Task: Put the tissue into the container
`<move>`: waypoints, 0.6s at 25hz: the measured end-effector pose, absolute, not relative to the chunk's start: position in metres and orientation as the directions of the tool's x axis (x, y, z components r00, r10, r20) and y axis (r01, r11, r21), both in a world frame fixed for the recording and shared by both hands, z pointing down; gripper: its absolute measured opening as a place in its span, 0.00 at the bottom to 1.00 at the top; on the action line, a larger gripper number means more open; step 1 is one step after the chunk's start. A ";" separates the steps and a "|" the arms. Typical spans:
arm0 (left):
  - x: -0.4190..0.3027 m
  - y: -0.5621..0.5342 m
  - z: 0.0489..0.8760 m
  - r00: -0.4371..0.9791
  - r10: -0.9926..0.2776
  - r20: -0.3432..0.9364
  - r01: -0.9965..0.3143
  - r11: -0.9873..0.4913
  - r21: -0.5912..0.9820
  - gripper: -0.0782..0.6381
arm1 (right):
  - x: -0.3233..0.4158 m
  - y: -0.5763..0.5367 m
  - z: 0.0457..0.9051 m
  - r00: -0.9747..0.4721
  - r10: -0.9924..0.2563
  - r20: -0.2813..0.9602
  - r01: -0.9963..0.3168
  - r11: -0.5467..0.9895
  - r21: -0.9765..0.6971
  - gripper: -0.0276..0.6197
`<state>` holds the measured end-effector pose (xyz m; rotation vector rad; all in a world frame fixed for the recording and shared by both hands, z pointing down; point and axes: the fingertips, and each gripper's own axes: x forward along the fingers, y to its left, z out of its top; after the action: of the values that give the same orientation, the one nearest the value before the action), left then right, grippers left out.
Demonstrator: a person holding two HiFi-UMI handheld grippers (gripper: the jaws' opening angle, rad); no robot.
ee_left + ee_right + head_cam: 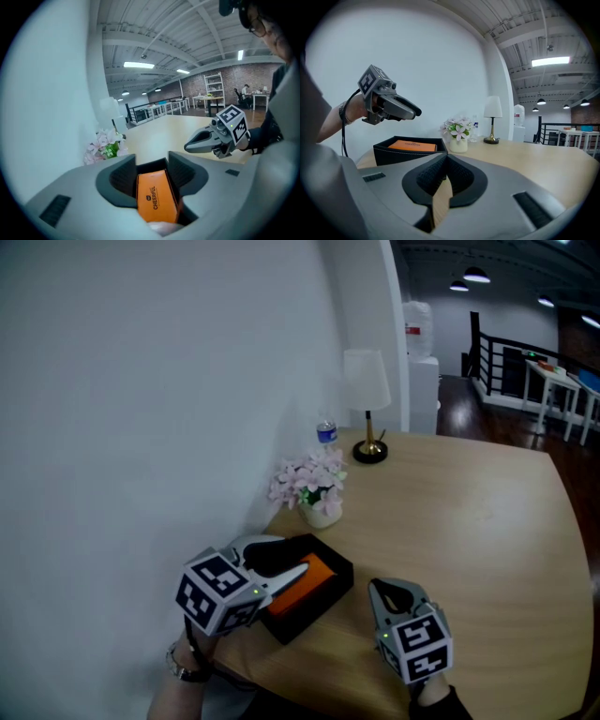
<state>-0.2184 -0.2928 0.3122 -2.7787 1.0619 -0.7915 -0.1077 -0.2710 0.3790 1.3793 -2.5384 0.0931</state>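
Observation:
An orange tissue pack lies flat inside the black container near the table's left edge. My left gripper hovers just above the container, jaws apart. In the left gripper view the orange pack shows between the fingers, untouched by the pads. The right gripper view shows the pack resting in the container, with the left gripper raised above it. My right gripper is over the table to the right of the container, its jaws shut with nothing between them.
A white pot of pink flowers stands just behind the container. Farther back are a small water bottle and a table lamp. A white wall runs along the table's left side. The wooden table spreads to the right.

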 end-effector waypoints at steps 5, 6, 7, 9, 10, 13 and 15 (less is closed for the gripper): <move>-0.195 -0.275 0.293 0.634 -0.711 0.304 -0.668 -0.702 -0.249 0.15 | -0.095 -0.269 0.374 -0.505 -0.829 0.239 -0.845 0.532 0.061 0.05; -0.185 -0.270 0.293 0.643 -0.714 0.279 -0.673 -0.700 -0.239 0.12 | -0.090 -0.268 0.374 -0.500 -0.833 0.236 -0.848 0.526 0.060 0.05; -0.174 -0.264 0.294 0.656 -0.710 0.258 -0.675 -0.704 -0.221 0.11 | -0.085 -0.266 0.373 -0.493 -0.838 0.233 -0.853 0.519 0.060 0.05; -0.147 -0.255 0.303 0.685 -0.693 0.225 -0.673 -0.720 -0.170 0.11 | -0.071 -0.262 0.371 -0.475 -0.849 0.231 -0.864 0.500 0.060 0.05; -0.133 -0.252 0.309 0.695 -0.685 0.216 -0.672 -0.727 -0.144 0.11 | -0.062 -0.260 0.371 -0.462 -0.856 0.232 -0.872 0.487 0.059 0.05; -0.091 -0.252 0.338 0.704 -0.671 0.233 -0.671 -0.736 -0.092 0.11 | -0.027 -0.253 0.373 -0.412 -0.880 0.235 -0.899 0.435 0.053 0.05; -0.062 -0.252 0.356 0.704 -0.665 0.250 -0.669 -0.739 -0.078 0.11 | 0.002 -0.247 0.376 -0.372 -0.897 0.240 -0.918 0.394 0.047 0.05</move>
<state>-0.0620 -0.2524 0.3560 -2.9167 1.1418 -0.4169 0.0021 -0.2468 0.3760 1.6086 -2.4248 0.1384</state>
